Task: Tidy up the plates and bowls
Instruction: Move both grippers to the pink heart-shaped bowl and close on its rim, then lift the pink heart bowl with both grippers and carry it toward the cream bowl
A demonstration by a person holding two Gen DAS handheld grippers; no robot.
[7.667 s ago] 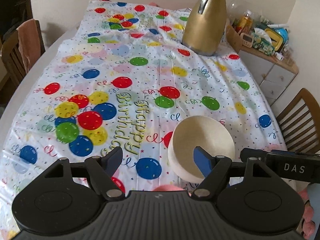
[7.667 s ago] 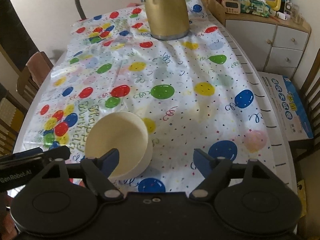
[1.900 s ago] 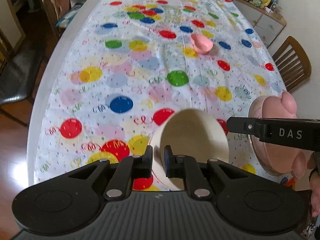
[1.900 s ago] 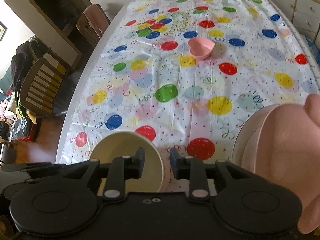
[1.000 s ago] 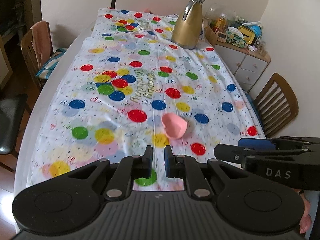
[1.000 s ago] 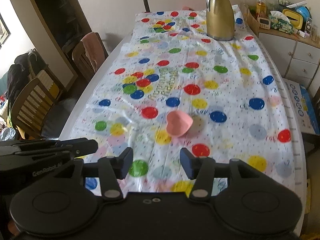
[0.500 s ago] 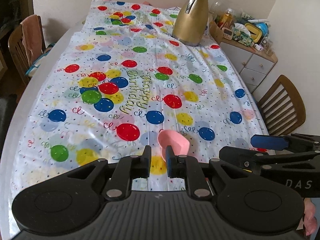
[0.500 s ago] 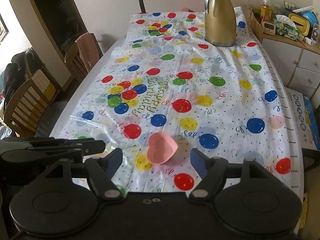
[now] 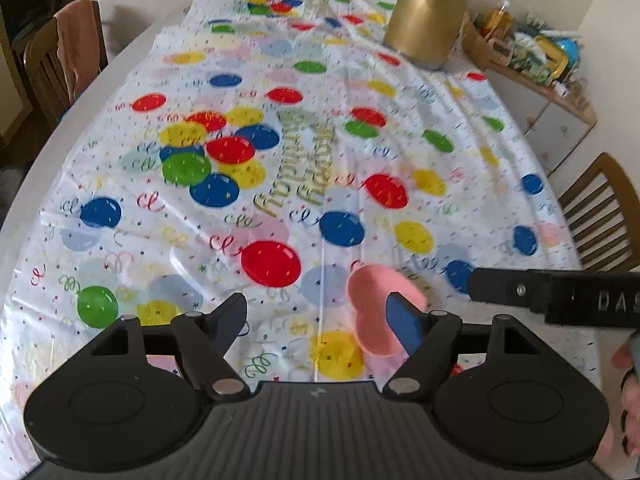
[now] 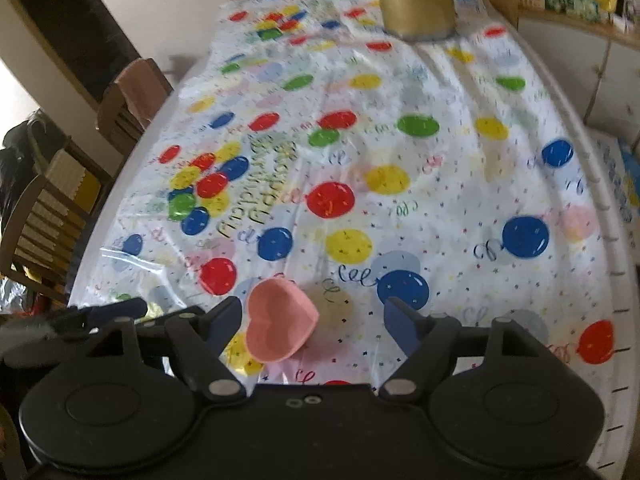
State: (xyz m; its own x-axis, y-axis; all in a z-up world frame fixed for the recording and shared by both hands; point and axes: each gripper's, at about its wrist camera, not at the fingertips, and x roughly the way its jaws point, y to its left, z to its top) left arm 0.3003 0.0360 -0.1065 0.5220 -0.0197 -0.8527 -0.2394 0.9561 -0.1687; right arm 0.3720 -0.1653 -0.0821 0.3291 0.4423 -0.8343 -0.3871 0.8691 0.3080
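Both grippers are descending toward 1 pink heart-shaped bowl (image 10: 280,322), which is sitting upright on the balloon tablecloth (image 9: 280,120) near the table's near edge.

Left gripper (image 9: 320,316): jaws have just been spreading apart and are now standing wide, nothing between the pads. In the left wrist view the bowl (image 9: 376,312) is lying off-centre, toward the right finger; that blue finger (image 9: 402,328) is overlapping the bowl's right lobe in the pic, contact cannot be confirmed.

Right gripper (image 10: 312,316): jaws are standing released, wide, gripping nothing. In the right wrist view the bowl is lying just inside the left finger (image 10: 226,318), left of jaw centre, touching or apart unclear.

Key relation: bowl is sitting between the 2 grippers, to the right of the left one and to the left of the right one. Heart's long axis is running roughly near-to-far, point toward the near side, lobes toward the far side. Judgement: right gripper is looking better placed, since more of the bowl is falling inside its jaw span; a small shift left would centre it. Pics are motion-blurred, so margins are approx.

Count: 1 pink bowl, 0 plates in view, 1 gold jug (image 9: 428,20) at far end, 2 grippers. Judgement: bowl not yet grasped.
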